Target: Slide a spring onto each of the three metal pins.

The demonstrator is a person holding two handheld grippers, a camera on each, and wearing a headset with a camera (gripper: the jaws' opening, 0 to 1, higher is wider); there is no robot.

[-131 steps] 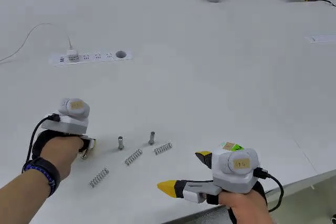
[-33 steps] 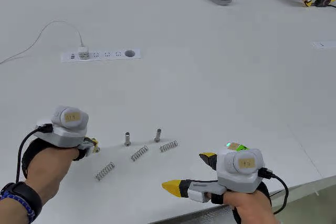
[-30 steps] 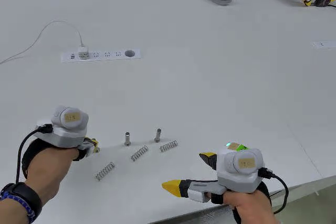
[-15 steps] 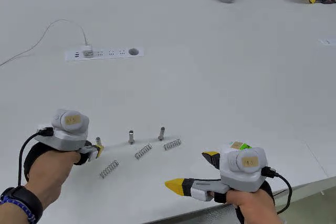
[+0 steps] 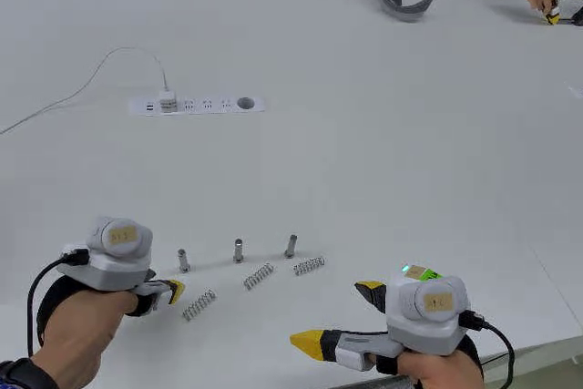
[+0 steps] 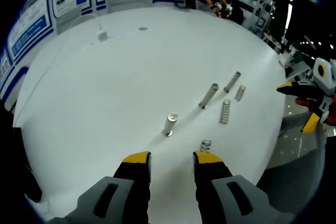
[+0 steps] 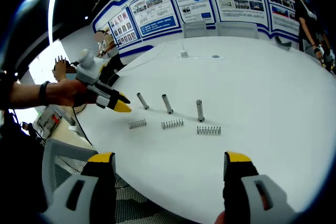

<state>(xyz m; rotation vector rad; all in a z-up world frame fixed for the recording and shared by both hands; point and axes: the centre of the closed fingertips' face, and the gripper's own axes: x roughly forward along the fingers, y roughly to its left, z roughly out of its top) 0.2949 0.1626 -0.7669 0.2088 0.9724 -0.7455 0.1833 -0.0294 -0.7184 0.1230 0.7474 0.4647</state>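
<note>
We see the left tool (image 6: 173, 157), jaws parted, over the white surface (image 6: 100, 82). Three pins (image 6: 208, 95) stand in a row. Three springs (image 6: 226, 111) lie beside them, the nearest spring (image 6: 206, 145) just ahead of one jaw.

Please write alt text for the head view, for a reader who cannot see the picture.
Three metal pins stand upright in a row on a white table, and three loose springs lie just in front of them. A hand-held left gripper and right gripper wait on either side, jaws apart and holding nothing.
</note>
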